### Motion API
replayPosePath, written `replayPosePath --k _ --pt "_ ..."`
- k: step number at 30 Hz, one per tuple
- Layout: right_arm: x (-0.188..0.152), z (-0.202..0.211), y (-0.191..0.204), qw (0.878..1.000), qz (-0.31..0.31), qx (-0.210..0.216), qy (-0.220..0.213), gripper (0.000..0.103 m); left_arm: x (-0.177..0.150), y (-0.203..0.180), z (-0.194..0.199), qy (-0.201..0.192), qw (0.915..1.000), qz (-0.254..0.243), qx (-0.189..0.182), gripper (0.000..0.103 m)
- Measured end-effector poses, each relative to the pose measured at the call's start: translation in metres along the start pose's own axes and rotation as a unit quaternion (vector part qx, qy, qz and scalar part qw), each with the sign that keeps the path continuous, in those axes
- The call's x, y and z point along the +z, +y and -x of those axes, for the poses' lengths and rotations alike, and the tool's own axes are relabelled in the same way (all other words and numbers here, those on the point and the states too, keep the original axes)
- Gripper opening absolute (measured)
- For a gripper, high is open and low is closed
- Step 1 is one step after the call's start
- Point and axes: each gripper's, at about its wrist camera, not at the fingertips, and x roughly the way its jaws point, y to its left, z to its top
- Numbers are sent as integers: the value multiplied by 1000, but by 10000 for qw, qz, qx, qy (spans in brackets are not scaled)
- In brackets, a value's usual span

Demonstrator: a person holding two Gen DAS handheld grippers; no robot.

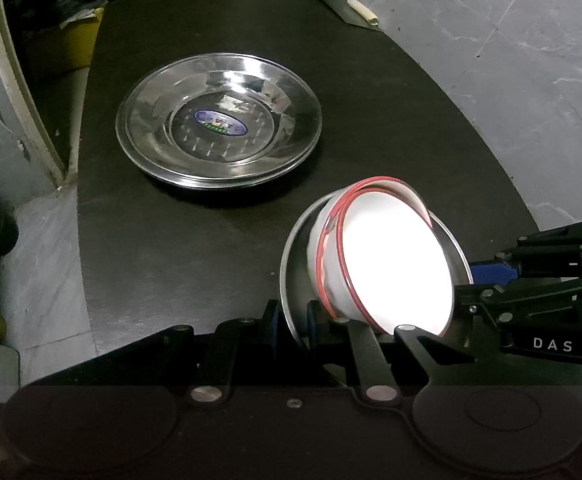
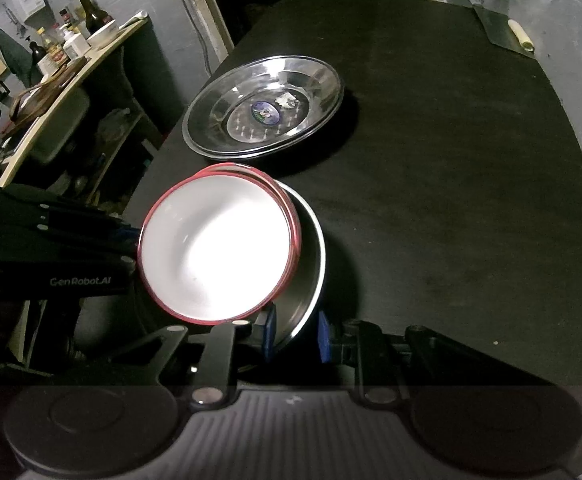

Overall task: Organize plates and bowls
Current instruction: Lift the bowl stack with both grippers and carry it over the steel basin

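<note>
A stack of steel plates with a blue sticker lies on the black table; it also shows in the right wrist view. A steel bowl holds two nested white bowls with red rims, all tilted above the table. My left gripper is shut on the steel bowl's near rim. In the right wrist view my right gripper is shut on the steel bowl's rim, with the white bowls inside. Each gripper appears in the other's view at the side.
A dark scraper with a pale handle lies at the table's far right corner. A yellow bin stands left of the table. A wooden shelf with bottles stands to the left. Grey marble floor surrounds the table.
</note>
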Motion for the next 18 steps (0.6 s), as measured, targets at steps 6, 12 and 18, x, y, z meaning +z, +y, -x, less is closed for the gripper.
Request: replayPosePath --k 6,12,18 --pt "2 2 -14 10000 39 64 -10 24 4 -11 -5 -31 10000 74 41 14" --pt "2 9 -29 9998 2 149 -109 23 12 -24 -6 -103 9998 90 151 14" --pt "1 16 -36 9994 -145 222 -207 23 18 -29 -4 -93 9998 102 168 14"
